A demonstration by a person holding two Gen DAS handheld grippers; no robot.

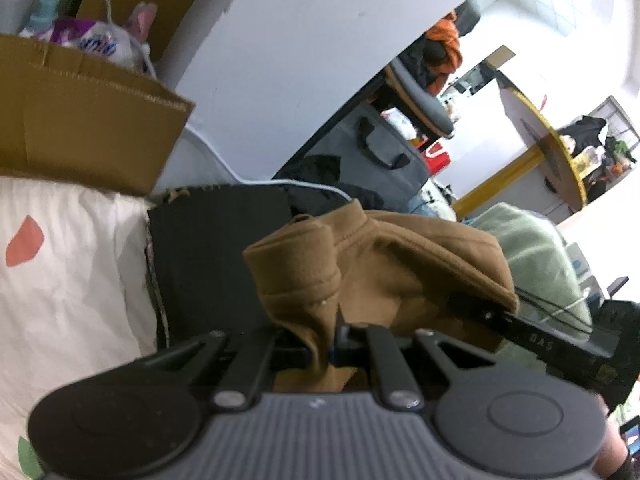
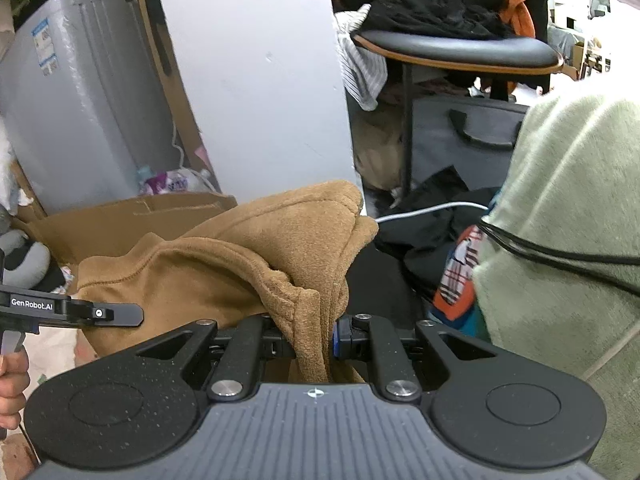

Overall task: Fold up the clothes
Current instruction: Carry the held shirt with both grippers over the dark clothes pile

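A brown fleece garment hangs bunched between both grippers, above a black folded cloth on the white sheet. My left gripper is shut on a fold of the brown garment near its cuff. In the right wrist view the same brown garment drapes leftward, and my right gripper is shut on its ribbed edge. The right gripper's body shows at the lower right of the left wrist view; the left gripper's body shows at the left of the right wrist view, with a hand below it.
A cardboard box stands at the back left on the white patterned sheet. A pale green fleece lies at the right with a black cable over it. Behind are a grey bag, a chair piled with clothes, and a white panel.
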